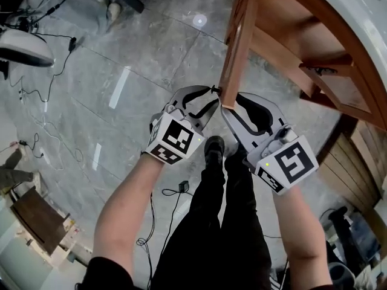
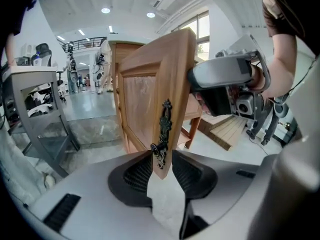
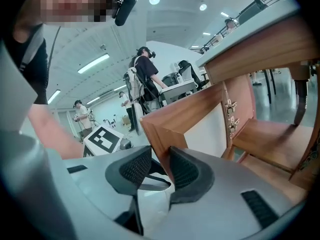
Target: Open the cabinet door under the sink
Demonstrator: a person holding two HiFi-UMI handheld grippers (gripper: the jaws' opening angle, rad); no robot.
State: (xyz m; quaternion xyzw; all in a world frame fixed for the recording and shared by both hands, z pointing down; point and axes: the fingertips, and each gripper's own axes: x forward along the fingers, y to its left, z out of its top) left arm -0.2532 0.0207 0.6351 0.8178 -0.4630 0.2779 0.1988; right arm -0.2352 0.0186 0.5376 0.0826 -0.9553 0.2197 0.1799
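The wooden cabinet door (image 1: 240,35) stands swung out from the cabinet (image 1: 314,41), seen edge-on from above. Both grippers meet at its lower free corner. My left gripper (image 1: 215,95) is open, its pads either side of the door edge (image 2: 175,84), level with the bottom of the dark ornate handle (image 2: 163,134); its midpoint in its own view is the left gripper (image 2: 161,160). My right gripper (image 1: 230,103) is shut on the same corner from the other side, and in its own view the right gripper (image 3: 159,165) has the door (image 3: 200,114) pinched between both pads. Door hinges (image 3: 230,118) show at the cabinet side.
The person's legs and shoe (image 1: 213,150) stand right below the grippers on the grey tiled floor (image 1: 139,59). Cables (image 1: 42,132) trail at the left. Stacked wooden planks (image 1: 357,162) lie at the right. A grey table (image 2: 35,84) and several people (image 3: 145,79) stand further off.
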